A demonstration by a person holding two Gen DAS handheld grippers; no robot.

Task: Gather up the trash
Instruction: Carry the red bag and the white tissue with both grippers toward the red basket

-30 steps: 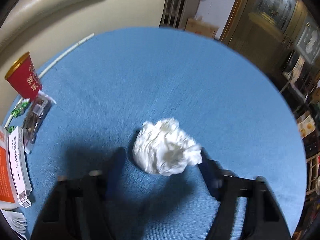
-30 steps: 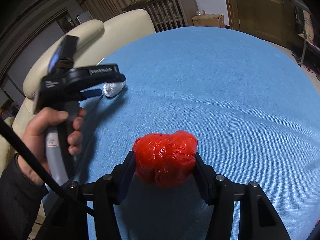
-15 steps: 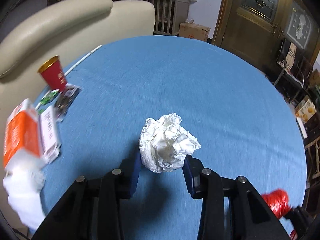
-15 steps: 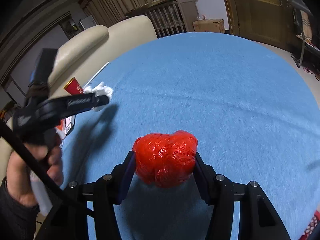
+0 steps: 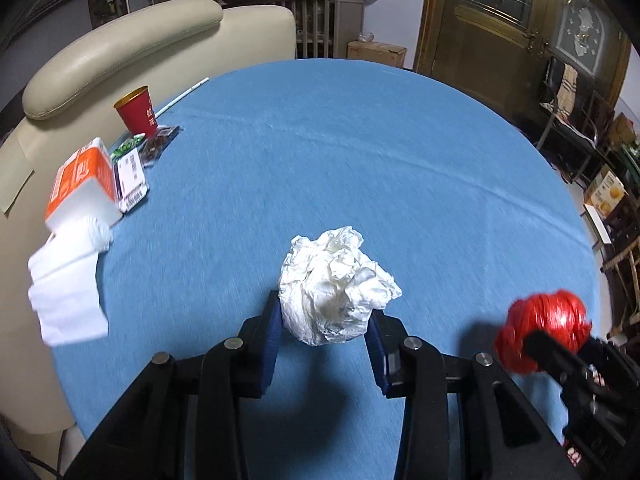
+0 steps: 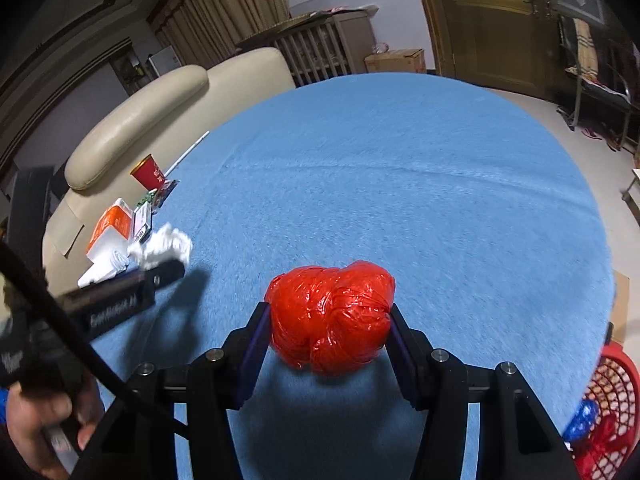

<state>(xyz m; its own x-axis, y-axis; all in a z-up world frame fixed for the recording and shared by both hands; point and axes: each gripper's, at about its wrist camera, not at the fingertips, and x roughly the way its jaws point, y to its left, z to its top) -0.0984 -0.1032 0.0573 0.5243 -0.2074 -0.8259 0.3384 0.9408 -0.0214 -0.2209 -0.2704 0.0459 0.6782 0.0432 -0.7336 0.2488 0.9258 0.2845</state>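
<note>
While the left gripper is carried above the blue table, a crumpled white paper ball is pinched between its blue-padded fingers, which are closed in tight on both sides of the wad, having just been squeezed in a little. Same deal on the other side: the right gripper is clamped onto a scrunched red plastic bag, fingers pressed against it left and right, bag held clear of the cloth. Further out, a pile of stuff is left at the table's left edge: an orange-and-white carton, loose white tissue, a small white box, some wrappers and a red paper cup standing upright. A white straw is laid along the rim past the cup. At the lower right of the right wrist view, a red basket is seen beside the table with blue and red trash in it. A cream sofa is parked behind.
</note>
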